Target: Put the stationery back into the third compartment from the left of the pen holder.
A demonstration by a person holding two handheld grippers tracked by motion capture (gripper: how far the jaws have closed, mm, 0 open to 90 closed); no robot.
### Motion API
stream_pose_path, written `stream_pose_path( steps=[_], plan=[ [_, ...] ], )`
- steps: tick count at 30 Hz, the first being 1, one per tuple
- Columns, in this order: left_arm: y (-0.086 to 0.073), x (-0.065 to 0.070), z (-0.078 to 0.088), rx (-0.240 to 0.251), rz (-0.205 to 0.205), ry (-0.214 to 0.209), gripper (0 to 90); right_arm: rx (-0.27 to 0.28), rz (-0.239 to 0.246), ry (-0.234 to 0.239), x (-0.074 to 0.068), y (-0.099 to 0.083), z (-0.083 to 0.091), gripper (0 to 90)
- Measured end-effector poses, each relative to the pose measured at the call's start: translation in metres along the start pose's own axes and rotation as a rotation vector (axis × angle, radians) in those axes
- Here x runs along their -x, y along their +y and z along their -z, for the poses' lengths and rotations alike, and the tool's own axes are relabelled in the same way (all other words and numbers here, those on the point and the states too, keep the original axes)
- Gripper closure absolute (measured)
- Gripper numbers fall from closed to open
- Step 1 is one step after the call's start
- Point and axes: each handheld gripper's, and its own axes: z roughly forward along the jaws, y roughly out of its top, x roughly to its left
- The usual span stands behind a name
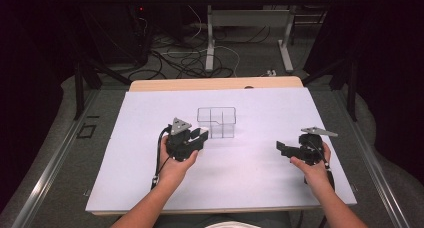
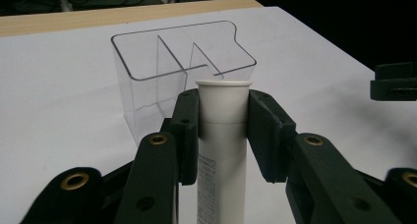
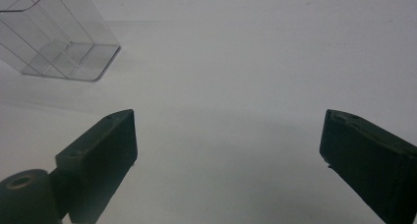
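My left gripper [image 2: 223, 118] is shut on a white cylindrical tube [image 2: 222, 135], its pads pressed on both sides just under the tube's rim. In the high view the left gripper [image 1: 202, 134] holds the tube [image 1: 204, 132] right beside the front left of a clear plastic box [image 1: 216, 122] with dividers inside. The box [image 2: 162, 81] stands just beyond the tube. My right gripper [image 1: 281, 147] hovers over the right side of the table, jaws wide apart. Between its fingers [image 3: 228, 145] lies bare white surface; the box [image 3: 54, 37] sits far off at the upper left.
A white sheet [image 1: 150, 178] covers the table, with a wooden edge [image 1: 215, 83] showing at the back. Beyond it, cables [image 1: 185, 58] lie on the floor around another table's legs [image 1: 210, 43]. The right gripper [image 2: 396, 81] appears at the edge of the left gripper view.
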Motion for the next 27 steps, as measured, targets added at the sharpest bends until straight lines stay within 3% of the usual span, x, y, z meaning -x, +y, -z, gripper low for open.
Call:
stream_pose_path(
  steps=[6, 12, 16, 21, 27],
  plan=[
    [0.007, 0.004, -0.003, 0.020, 0.004, -0.025, 66.7, 0.026, 0.012, 0.007, -0.003, 0.002, 0.004, 15.8],
    [0.012, 0.009, -0.004, 0.035, 0.015, -0.066, 66.6, 0.095, 0.057, 0.112, -0.018, 0.009, 0.011, 25.7],
    [0.011, 0.012, -0.004, 0.035, 0.039, -0.105, 66.7, 0.052, 0.097, 0.240, -0.039, 0.015, 0.014, 33.6],
    [0.011, 0.013, -0.002, 0.039, 0.062, -0.137, 66.7, 0.059, 0.140, 0.355, -0.067, 0.021, 0.018, 36.4],
    [0.014, 0.012, -0.004, 0.052, 0.060, -0.145, 66.7, 0.093, 0.149, 0.445, -0.087, 0.027, 0.010, 36.4]
  ],
)
